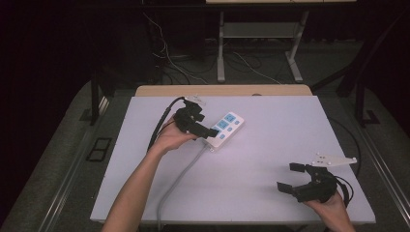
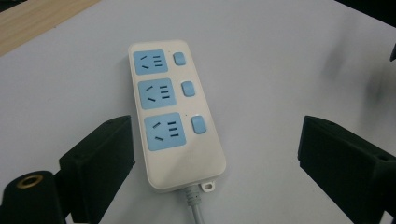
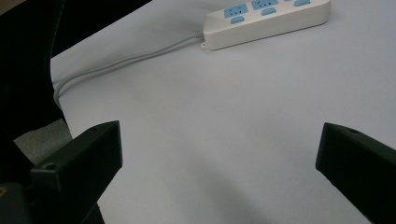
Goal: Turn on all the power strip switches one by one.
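A white power strip [image 1: 227, 125] with three blue sockets and three blue switches lies on the white table [image 1: 270, 145], left of centre. Its grey cable [image 1: 181, 176] runs toward the front edge. My left gripper [image 1: 205, 124] hovers at the strip's cable end, open. In the left gripper view the power strip [image 2: 173, 116] lies between the wide-apart jaws of the left gripper [image 2: 215, 137], untouched. My right gripper [image 1: 290, 178] is open over bare table at the front right. In the right gripper view the right gripper [image 3: 217, 142] holds nothing, with the power strip [image 3: 266, 18] and cable [image 3: 130, 58] far ahead.
A wooden strip [image 1: 222, 90] borders the table's far edge. Beyond it on the floor stand a metal desk frame [image 1: 221, 48] and loose cables [image 1: 183, 67]. The table's right half is bare white surface.
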Motion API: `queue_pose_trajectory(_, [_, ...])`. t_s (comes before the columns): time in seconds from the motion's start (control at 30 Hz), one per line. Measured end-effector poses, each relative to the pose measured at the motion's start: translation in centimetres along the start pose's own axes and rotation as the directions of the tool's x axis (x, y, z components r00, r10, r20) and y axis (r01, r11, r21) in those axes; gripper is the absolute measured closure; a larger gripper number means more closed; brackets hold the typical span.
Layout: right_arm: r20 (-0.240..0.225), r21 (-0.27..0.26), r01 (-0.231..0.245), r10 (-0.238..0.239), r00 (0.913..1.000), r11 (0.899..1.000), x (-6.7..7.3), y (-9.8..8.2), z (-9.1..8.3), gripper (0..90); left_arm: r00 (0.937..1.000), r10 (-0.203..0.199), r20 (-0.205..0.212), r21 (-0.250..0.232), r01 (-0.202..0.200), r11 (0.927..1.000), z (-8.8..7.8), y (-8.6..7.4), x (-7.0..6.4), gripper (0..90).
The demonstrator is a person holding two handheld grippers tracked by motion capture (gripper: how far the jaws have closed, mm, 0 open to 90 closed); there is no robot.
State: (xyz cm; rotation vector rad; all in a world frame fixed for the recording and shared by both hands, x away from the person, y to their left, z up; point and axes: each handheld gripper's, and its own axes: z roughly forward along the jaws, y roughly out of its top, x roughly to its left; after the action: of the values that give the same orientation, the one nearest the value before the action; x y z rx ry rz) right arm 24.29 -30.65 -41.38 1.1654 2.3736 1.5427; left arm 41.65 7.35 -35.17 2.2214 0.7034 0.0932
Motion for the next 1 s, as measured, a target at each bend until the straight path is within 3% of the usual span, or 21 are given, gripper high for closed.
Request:
queue_pose_trajectory(0.33, [-0.002,0.004,0.001,-0.001,1.0000,1.000,0.0,0.0,0.1,0.3,1.0000,0.002,-0.007,0.024,-0.001,0.9997,1.0,0.7,0.6,16.9])
queue_pose_trajectory(0.6, [-0.007,0.008,0.002,-0.002,1.0000,1.000,0.0,0.0,0.1,0.3,0.9999,0.001,-0.014,0.040,0.000,0.9992,1.9,0.8,1.0,30.5])
queue_pose_trajectory(0.8, [-0.012,0.013,0.003,-0.003,0.9999,1.000,0.0,0.0,0.1,0.3,0.9987,-0.002,-0.051,0.063,0.005,0.9980,2.8,0.6,1.3,47.4])
queue_pose_trajectory(0.97, [-0.013,0.018,0.006,-0.006,0.9999,1.000,-0.1,0.0,0.2,0.3,0.9990,-0.007,-0.044,0.058,0.010,0.9983,3.3,0.5,1.6,63.1])
queue_pose_trajectory(1.0, [-0.013,0.021,0.005,-0.005,0.9999,1.000,-0.1,0.0,0.2,0.3,0.9990,-0.012,-0.043,0.059,0.014,0.9981,3.4,0.5,1.7,69.8])
